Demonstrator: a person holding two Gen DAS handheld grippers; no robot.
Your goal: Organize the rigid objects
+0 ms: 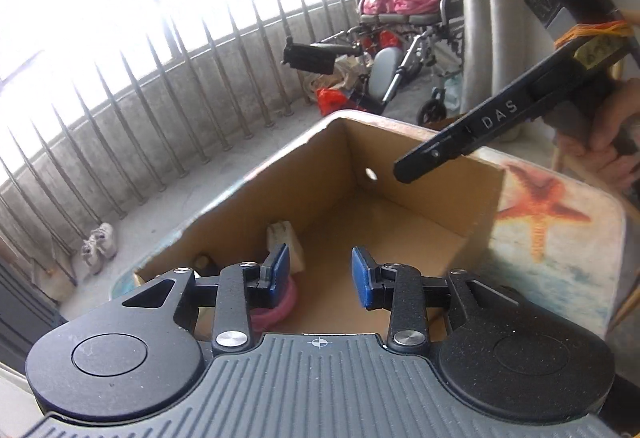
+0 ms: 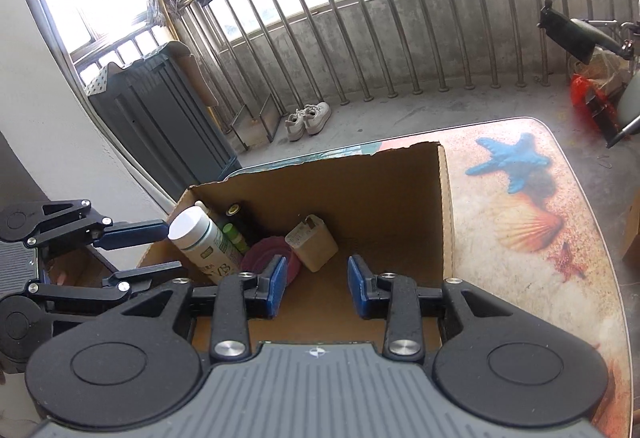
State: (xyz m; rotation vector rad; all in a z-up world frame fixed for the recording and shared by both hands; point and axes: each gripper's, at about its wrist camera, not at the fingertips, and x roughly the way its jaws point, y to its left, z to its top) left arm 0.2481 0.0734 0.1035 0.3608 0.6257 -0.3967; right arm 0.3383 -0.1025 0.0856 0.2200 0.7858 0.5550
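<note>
Concrete balcony; printed tabletop (image 2: pixel 520 205) bears a torn corrugated cardboard box (image 2: pixel 400 189).

An open cardboard box (image 2: pixel 400 197) stands on the table, its top edge torn. Inside, at the left wall, a white bottle (image 2: pixel 204 238) with green label leans tilted. Beside it stand a dark tube (image 2: pixel 236 211) and a green one (image 2: pixel 236 238). A pink round lid (image 2: pixel 266 254) lies on the floor, touching a beige charger plug (image 2: pixel 316 244).
</note>
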